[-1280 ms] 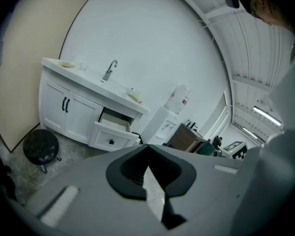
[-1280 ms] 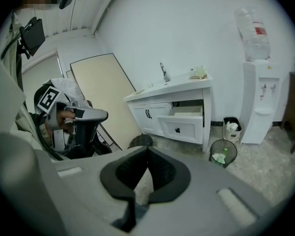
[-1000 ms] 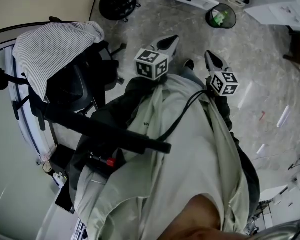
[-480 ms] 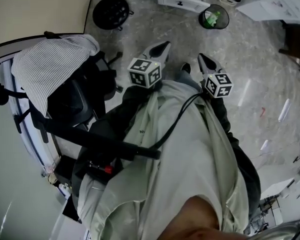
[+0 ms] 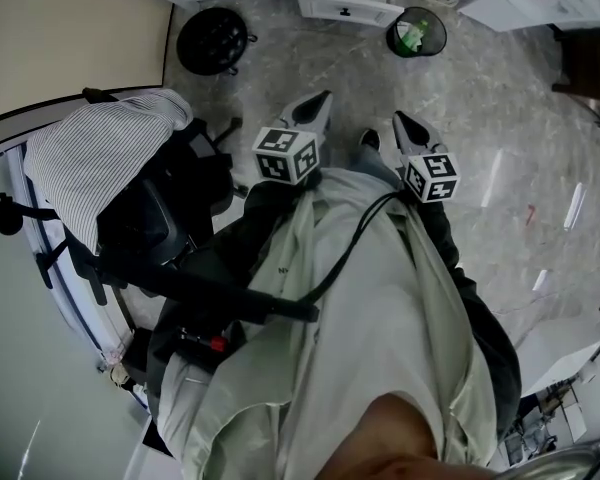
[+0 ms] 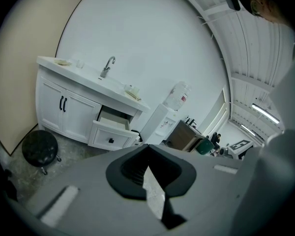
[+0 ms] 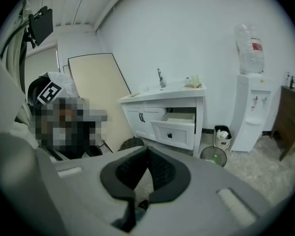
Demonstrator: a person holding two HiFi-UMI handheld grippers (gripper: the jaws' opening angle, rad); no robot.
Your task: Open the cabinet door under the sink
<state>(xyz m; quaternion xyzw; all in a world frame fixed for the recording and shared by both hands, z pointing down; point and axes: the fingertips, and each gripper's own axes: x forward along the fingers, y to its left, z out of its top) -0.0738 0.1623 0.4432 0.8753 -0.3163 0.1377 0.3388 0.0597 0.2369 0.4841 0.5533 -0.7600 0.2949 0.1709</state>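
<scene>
The white sink cabinet stands across the room, its two doors shut, with black handles. A drawer to the right of the doors is pulled out. In the right gripper view the same cabinet and the drawer lie well ahead. My left gripper and right gripper are held side by side in front of the person's body, far from the cabinet. Both the left gripper and the right gripper are shut with nothing between their pads.
A black round stool stands on the floor before the cabinet. A wire waste bin sits right of the drawer, beside a water dispenser. An office chair with a striped cloth is close at the left. A beige board leans on the wall.
The stool, drawer and waste bin have slid lower in the head view, and more of the cabinet shows at the top. Both grippers keep their places before the body, still shut.
</scene>
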